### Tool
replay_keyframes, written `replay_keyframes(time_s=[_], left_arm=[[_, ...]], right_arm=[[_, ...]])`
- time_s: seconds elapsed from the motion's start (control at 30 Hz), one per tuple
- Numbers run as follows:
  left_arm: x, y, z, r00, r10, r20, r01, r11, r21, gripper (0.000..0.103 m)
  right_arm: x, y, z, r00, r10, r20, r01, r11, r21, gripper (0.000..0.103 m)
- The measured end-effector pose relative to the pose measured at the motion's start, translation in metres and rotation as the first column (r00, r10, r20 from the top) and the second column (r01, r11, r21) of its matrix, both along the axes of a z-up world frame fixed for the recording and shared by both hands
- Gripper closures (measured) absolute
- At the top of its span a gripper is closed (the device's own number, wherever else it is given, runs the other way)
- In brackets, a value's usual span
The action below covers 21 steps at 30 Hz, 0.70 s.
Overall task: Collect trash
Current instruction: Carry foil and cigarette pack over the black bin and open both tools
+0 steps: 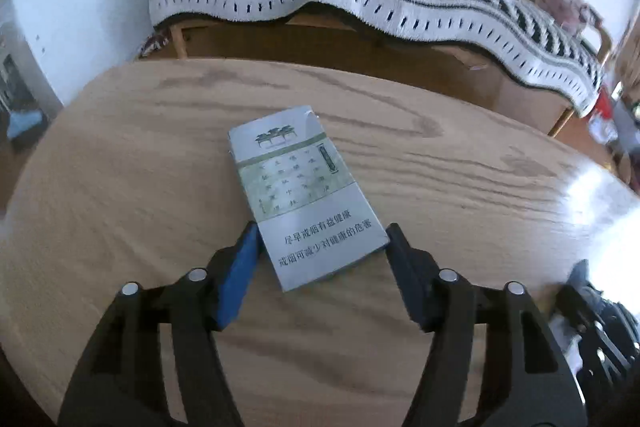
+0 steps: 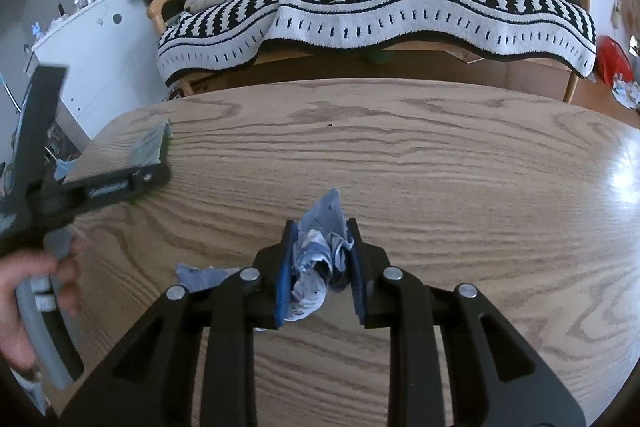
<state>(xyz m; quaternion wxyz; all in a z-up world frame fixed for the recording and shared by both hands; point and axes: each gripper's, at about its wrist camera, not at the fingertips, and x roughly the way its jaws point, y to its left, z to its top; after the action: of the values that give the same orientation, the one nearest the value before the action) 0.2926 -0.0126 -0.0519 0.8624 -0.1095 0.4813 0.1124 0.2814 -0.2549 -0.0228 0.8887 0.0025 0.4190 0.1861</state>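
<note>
Between the blue pads of the left gripper (image 1: 322, 241) lies the near end of a silver-grey cigarette pack (image 1: 304, 195), flat on the wooden table (image 1: 460, 155). The jaws stand about as wide as the pack; the left pad touches its edge and the right pad meets its near corner, but whether they press on it I cannot tell. The rest of the pack reaches away from the fingers, slightly skewed.

The right gripper (image 2: 320, 267) stands nearly closed, its pads clamped on a crumpled blue-and-white wrapper (image 2: 322, 255) that pokes up above the fingertips over the tabletop. A torn blue scrap (image 2: 200, 277) lies on the table just left of that gripper. At the left of the right wrist view a hand (image 2: 24, 303) grips the other tool's handle. Beyond the table stands a bench draped in a black-and-white striped blanket (image 2: 380, 11).
</note>
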Motion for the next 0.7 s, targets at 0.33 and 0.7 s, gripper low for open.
replay_keyframes(time_s=[0.33,0.7], left_arm=[[-0.072,-0.024,0.03,0.995,-0.103,0.008,0.103,0.989,-0.102,0.043],[-0.181,-0.05,0.109,0.965,-0.233,0.124,0.241,0.969,-0.056,0.042]], right_arm=[[-0.058,-0.006,0.022,1.0,-0.015,0.025,0.016,1.0,-0.006,0.081],[-0.163,-0.035,0.087,0.993,-0.065,0.102,0.064,0.998,0.019,0.081]])
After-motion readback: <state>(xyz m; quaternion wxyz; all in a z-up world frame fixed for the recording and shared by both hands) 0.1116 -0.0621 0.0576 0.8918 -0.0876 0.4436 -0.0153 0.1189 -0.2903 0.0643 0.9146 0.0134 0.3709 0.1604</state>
